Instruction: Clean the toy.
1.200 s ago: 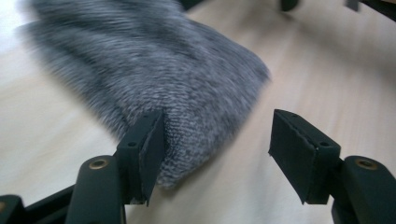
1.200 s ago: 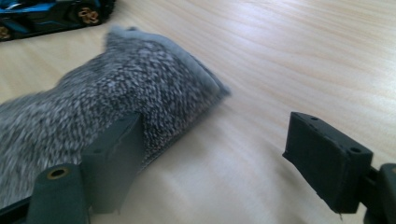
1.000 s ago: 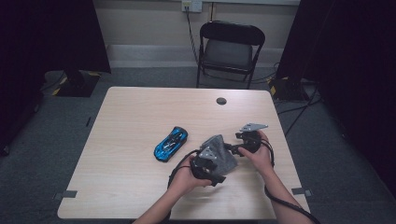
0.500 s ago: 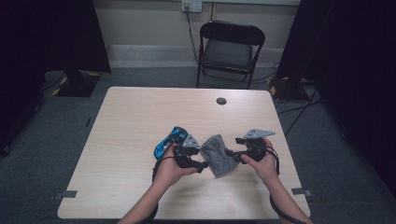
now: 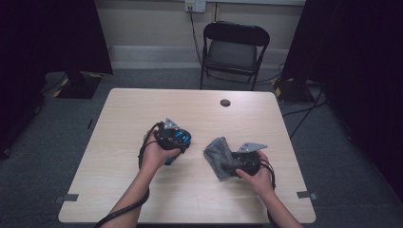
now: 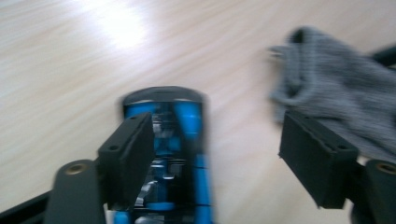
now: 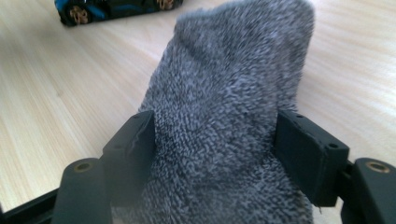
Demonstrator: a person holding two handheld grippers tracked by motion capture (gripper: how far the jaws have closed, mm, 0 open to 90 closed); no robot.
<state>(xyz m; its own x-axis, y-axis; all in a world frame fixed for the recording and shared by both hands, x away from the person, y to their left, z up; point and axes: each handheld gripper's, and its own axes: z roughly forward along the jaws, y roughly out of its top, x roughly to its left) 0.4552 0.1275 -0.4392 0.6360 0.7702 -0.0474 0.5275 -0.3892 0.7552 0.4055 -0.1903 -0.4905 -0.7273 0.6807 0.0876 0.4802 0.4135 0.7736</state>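
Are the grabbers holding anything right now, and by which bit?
The right gripper holds the grey sock across its width, a pad on each side. The left gripper, jaws just opening, holds nothing; the blue toy car lies beneath it.

left gripper (image 6: pixel 219 154) fingers apart, just opening | blue toy car (image 6: pixel 180 140) below | grey sock (image 6: pixel 336 107) right

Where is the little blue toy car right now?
In the high view the blue toy car lies on the table, left of centre, under the left gripper, with the grey sock to its right.
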